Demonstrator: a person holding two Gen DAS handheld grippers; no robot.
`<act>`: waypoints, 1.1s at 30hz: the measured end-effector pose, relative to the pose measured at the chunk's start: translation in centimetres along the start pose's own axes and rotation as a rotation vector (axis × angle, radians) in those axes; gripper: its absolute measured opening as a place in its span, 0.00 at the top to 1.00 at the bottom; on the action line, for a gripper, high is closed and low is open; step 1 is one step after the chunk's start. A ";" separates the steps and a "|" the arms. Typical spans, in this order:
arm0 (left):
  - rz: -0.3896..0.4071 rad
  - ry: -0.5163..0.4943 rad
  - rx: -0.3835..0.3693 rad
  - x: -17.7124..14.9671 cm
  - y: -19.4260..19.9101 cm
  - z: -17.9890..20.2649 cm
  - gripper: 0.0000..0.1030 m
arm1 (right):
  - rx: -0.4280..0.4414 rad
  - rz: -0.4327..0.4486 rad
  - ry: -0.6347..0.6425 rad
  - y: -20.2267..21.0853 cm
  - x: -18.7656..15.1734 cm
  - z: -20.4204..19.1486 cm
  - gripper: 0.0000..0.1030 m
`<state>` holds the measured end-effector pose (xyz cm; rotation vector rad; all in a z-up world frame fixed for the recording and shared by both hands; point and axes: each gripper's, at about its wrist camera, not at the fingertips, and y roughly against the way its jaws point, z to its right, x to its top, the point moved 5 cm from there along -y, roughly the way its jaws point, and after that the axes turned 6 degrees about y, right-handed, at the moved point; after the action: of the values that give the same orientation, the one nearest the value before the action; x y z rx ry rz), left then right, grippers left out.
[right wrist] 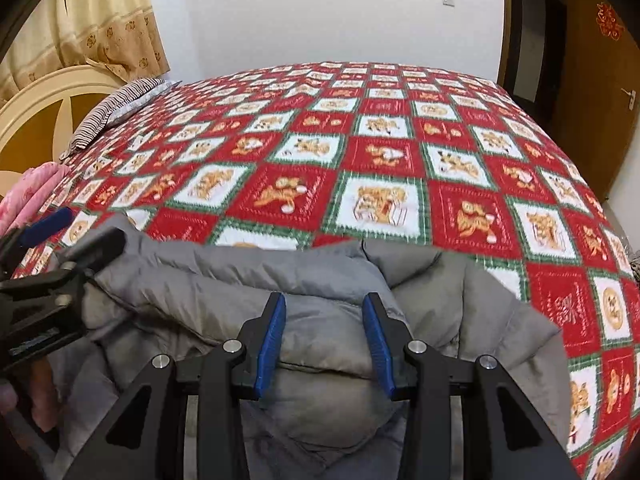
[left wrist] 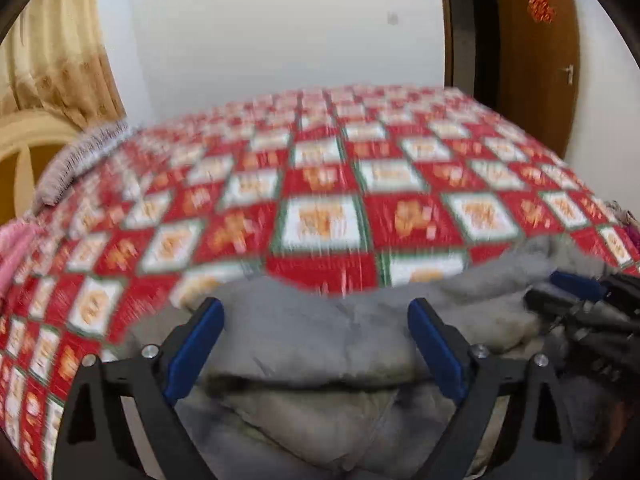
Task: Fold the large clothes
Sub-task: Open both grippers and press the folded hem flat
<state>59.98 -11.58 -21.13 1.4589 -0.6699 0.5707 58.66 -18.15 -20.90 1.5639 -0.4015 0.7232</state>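
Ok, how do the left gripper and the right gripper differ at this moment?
The left gripper stands wide open, its blue pads far apart; the right gripper is only partly open, its pads much closer. The left gripper's view is motion-blurred, the right gripper's is fairly sharp. Both point down over the grey puffy jacket bunched at the near edge of the red checked bedspread, and neither gripper visibly pinches fabric.

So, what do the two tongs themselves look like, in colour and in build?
Both look alike. The left tongs and the right tongs have black angular frames with triangular cut-outs, round silver bolts at the joints, and flat blue ribbed pads inside each finger. No cables or markings show.
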 end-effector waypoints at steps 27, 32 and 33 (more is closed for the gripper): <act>-0.130 0.052 0.010 -3.3 -4.2 -0.6 0.00 | -0.056 -0.035 0.035 -2.9 -2.3 -0.4 0.59; -0.127 0.048 0.015 -3.3 -4.2 -0.5 0.00 | -0.059 -0.035 0.038 -3.0 -2.3 -0.5 0.59; -0.127 0.047 0.016 -3.3 -4.2 -0.5 0.00 | -0.059 -0.035 0.038 -3.0 -2.3 -0.5 0.59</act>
<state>60.71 -11.14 -26.45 1.4870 -0.5332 0.5111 58.82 -17.66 -24.67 1.4965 -0.3633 0.7073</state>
